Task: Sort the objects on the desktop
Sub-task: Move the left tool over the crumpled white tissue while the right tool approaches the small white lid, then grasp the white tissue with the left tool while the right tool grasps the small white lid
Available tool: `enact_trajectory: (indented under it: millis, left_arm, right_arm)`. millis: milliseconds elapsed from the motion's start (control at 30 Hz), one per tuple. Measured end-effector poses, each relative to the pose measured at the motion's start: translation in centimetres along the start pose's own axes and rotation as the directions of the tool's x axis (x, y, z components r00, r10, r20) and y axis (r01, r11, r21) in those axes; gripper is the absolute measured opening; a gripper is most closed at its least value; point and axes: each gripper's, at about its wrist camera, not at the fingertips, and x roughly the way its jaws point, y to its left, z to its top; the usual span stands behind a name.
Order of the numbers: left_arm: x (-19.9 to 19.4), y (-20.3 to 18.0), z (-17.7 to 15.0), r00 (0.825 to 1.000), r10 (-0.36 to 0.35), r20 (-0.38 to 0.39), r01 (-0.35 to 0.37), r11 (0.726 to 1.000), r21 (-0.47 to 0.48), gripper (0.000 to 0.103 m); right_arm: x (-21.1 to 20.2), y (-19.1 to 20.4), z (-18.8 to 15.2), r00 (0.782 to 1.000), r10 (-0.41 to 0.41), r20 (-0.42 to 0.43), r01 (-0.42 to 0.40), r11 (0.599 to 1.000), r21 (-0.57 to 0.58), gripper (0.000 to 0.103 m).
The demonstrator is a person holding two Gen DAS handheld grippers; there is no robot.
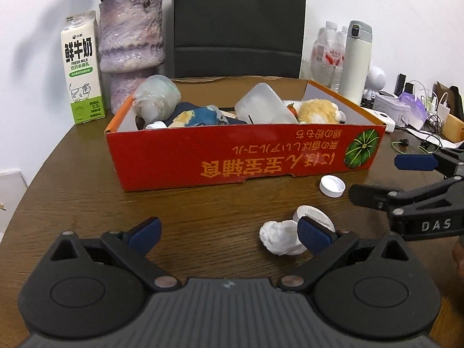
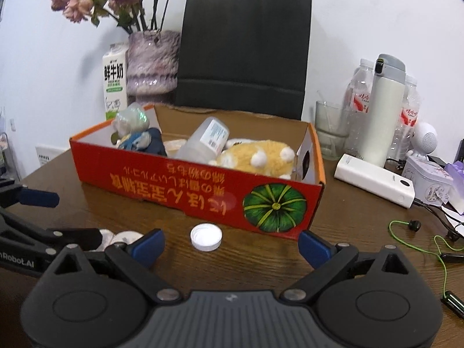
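One box (image 1: 240, 156) stands ahead of the left gripper (image 1: 229, 233), with one plush (image 2: 258, 156) and one white bottle (image 2: 206, 139) inside. One cap (image 2: 206, 236) lies between the right gripper's (image 2: 230, 243) fingers. Beyond it, one milk carton (image 1: 82, 69), one vase (image 1: 132, 46), one thermos (image 2: 382, 110) and one power bank (image 2: 374, 179).

Dark brown wood-grain desk (image 1: 72, 174), edge curving away at far left. Plain white wall (image 2: 362, 14) behind, evenly lit, with soft shadows thrown onto it beside the flowers. Against the wall, straight ahead of both tongs, a black paper bag (image 2: 243, 46) stands upright, a green clip at its handles. Ahead and left: a mottled purple vase (image 1: 130, 43) of dried pink flowers (image 2: 78, 3). A white wall socket (image 2: 47, 152) sits low at far left, just past the desk edge.
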Motion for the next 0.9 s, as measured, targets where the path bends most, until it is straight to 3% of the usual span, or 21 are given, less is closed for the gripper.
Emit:
enact_trajectory:
  millis: [467,700,900]
  left_arm:
    - [0.3,-0.7,-0.3,0.999,-0.034,-0.017,0.034,0.999,0.020,0.082]
    - [0.6,-0.8,-0.4,0.999,-0.043,-0.022,0.043,0.999,0.015,0.083]
    - [1.2,-1.3,-0.4,0.998,-0.053,-0.032,0.053,0.999,-0.002,0.083]
  right_arm:
    - [0.6,-0.3,-0.2,1.000,0.003,-0.027,-0.003,1.000,0.014,0.097]
    - [0.7,-0.2,-0.2,1.000,0.009,-0.025,-0.009,1.000,0.016,0.096]
    - [1.6,0.1,0.1,0.999,0.017,-0.037,-0.017,1.000,0.013,0.088]
